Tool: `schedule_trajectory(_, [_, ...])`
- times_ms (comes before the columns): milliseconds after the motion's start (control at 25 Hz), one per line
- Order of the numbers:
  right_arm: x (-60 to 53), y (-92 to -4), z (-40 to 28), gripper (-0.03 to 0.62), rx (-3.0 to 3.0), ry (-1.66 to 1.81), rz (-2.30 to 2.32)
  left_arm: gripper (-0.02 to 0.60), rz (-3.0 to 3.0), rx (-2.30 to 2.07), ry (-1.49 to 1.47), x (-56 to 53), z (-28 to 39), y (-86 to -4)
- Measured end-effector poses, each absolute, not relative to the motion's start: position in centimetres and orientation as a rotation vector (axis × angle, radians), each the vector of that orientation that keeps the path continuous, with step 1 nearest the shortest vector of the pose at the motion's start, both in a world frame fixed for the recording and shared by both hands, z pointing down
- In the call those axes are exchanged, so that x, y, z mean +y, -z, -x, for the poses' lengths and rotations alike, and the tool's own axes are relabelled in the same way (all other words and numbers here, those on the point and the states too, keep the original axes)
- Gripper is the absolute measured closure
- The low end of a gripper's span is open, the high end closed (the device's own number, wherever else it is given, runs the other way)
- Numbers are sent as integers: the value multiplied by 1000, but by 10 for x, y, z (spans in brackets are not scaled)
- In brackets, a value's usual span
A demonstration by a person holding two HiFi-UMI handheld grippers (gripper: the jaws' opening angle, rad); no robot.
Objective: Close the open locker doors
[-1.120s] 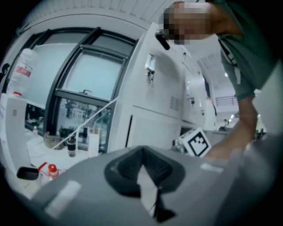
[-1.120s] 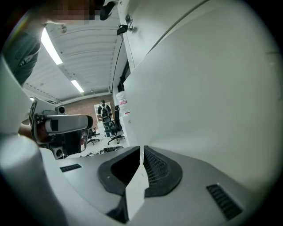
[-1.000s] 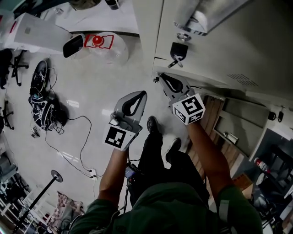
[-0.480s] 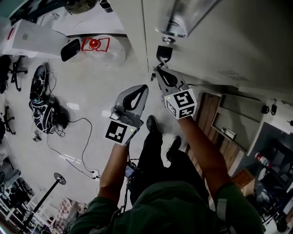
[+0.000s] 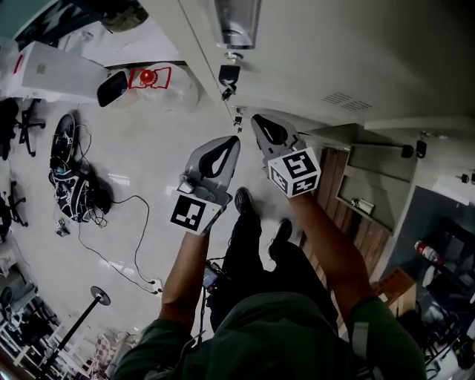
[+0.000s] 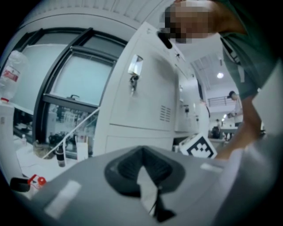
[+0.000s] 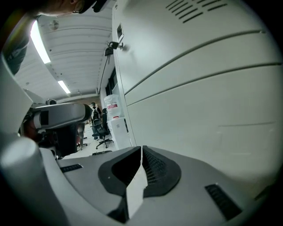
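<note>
The white locker door (image 5: 319, 52) fills the top right of the head view, with a metal handle (image 5: 237, 22) and a key (image 5: 228, 74) hanging in its lock. My right gripper (image 5: 256, 120) is shut and empty, its tip just below the door's lower edge. In the right gripper view the door (image 7: 199, 79) fills the right side close by, lock (image 7: 112, 45) far up. My left gripper (image 5: 233, 141) is shut, empty, left of the right one and off the door. The left gripper view shows the door (image 6: 146, 97) and key (image 6: 132, 81) ahead.
Lower right of the lockers a compartment with a brown inside (image 5: 338, 189) stands open beside a dark grey panel (image 5: 430, 223). On the floor lie cables (image 5: 133, 223), a dark bag (image 5: 70, 185), a clear plastic bag (image 5: 159, 82) and a white box (image 5: 52, 70). My feet (image 5: 245, 200) stand below the grippers.
The locker door has swung away to the upper left in the head view, and its key moved with it. My right gripper followed its edge. The left gripper barely moved.
</note>
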State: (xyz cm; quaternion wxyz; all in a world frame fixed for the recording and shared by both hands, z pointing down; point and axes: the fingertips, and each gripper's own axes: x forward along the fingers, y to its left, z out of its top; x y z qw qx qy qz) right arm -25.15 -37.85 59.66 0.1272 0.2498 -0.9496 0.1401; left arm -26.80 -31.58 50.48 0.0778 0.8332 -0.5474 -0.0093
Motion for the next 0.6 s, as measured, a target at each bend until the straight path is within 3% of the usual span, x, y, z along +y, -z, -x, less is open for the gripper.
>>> schedule_trajectory(600, [-310, -548, 95, 583, -2769, -451, -973, 584, -2663, -1400, 9, -294, 135, -480])
